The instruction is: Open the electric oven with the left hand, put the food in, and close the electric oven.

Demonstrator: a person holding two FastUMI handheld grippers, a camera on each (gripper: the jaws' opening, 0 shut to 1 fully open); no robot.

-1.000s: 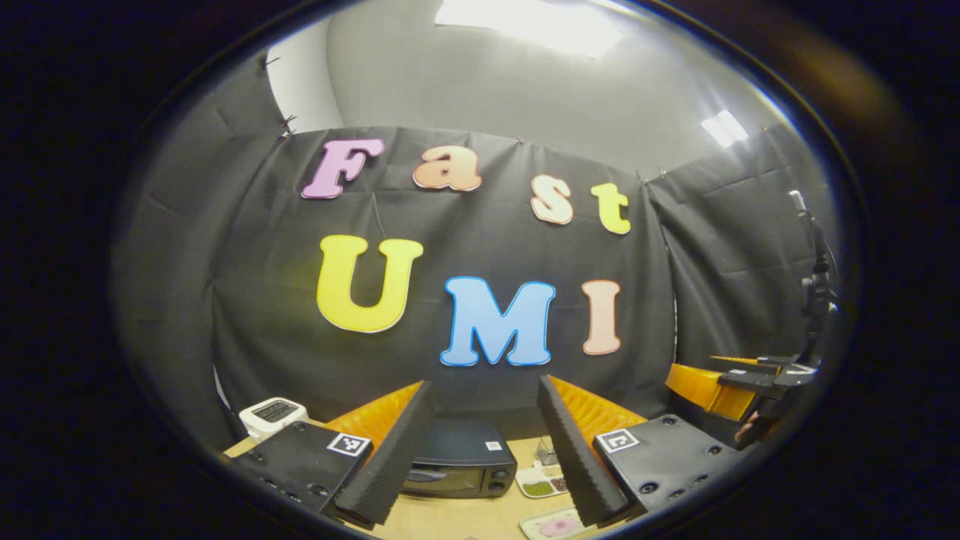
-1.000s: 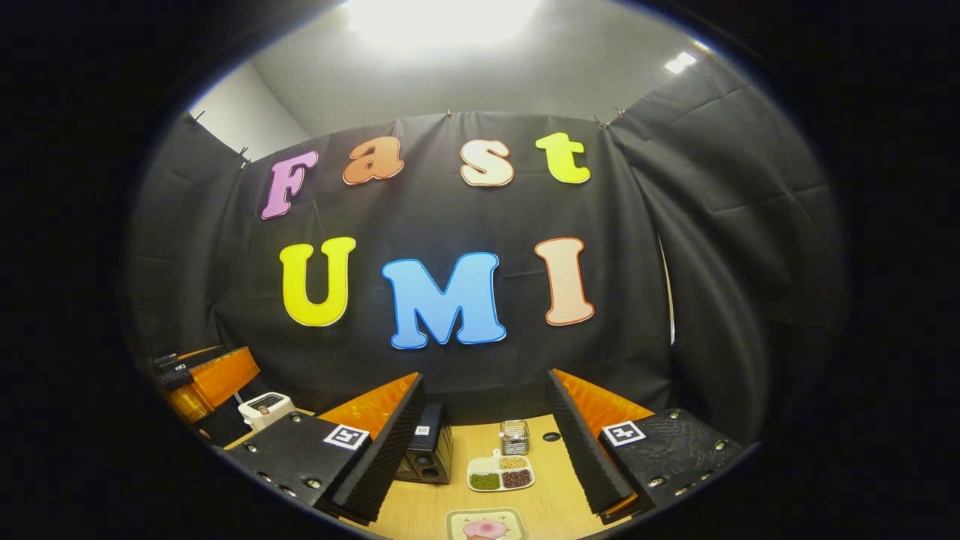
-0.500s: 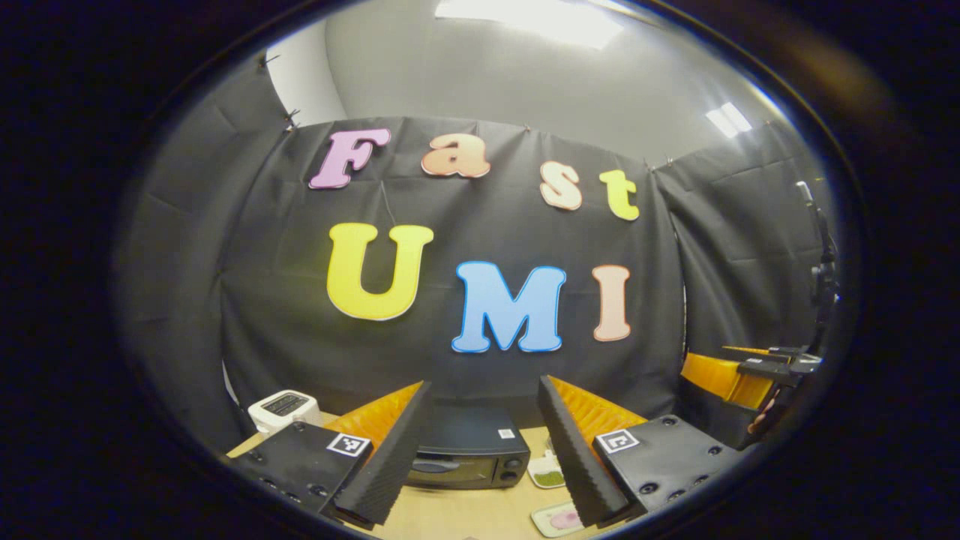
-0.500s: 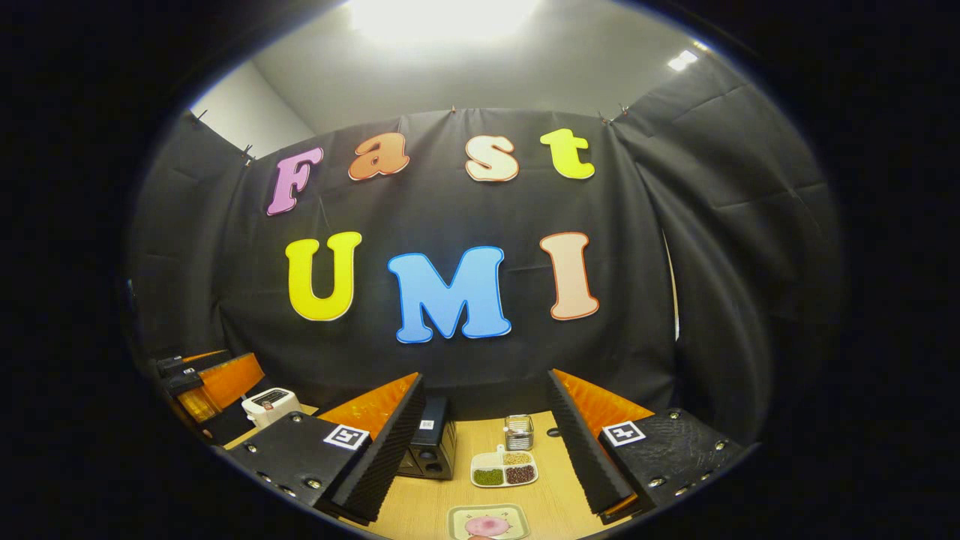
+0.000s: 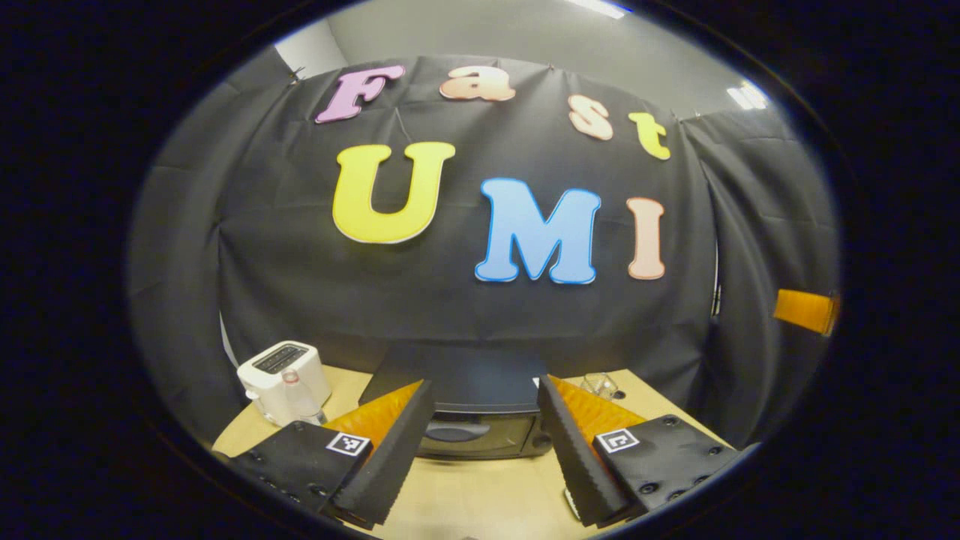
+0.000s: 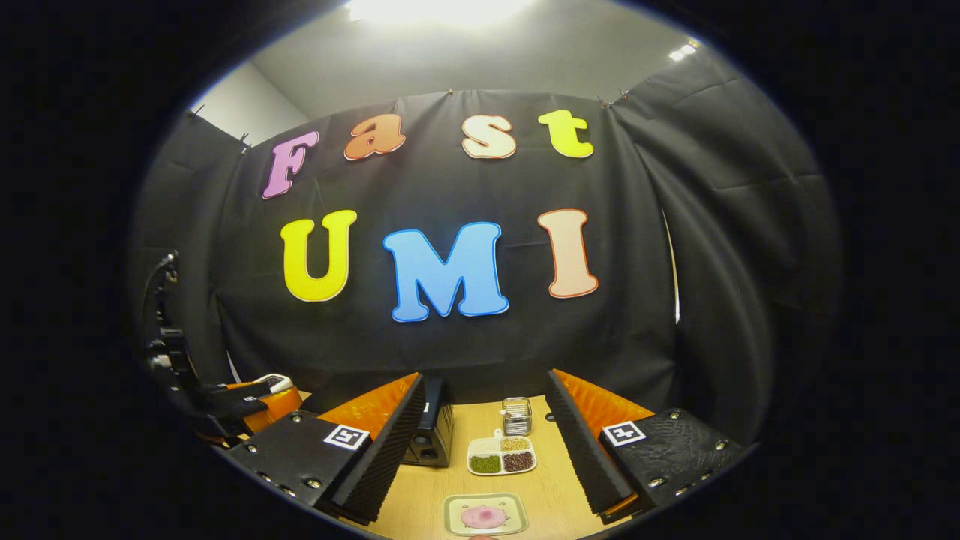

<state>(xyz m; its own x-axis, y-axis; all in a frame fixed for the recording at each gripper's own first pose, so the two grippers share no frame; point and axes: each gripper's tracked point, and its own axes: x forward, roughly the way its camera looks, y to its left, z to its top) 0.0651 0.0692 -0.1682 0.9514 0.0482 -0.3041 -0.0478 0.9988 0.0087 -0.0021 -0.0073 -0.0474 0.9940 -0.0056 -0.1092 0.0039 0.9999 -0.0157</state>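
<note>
The black electric oven stands straight ahead in the left gripper view, door closed, its handle across the top of the door. My left gripper is open and empty a short way in front of it. In the right gripper view the oven shows side-on at the left, and the left gripper hangs near its front. A plate with pink food lies on the wooden table close below my right gripper, which is open and empty.
A white toaster stands left of the oven. A divided dish of beans and a small glass jar sit to the oven's right, behind the plate. Black cloth walls close the booth at the back and on both sides.
My left gripper has moved closer to the oven and dipped, so the oven looms larger between its fingers. The right gripper has tilted down slightly, bringing the plate further into view.
</note>
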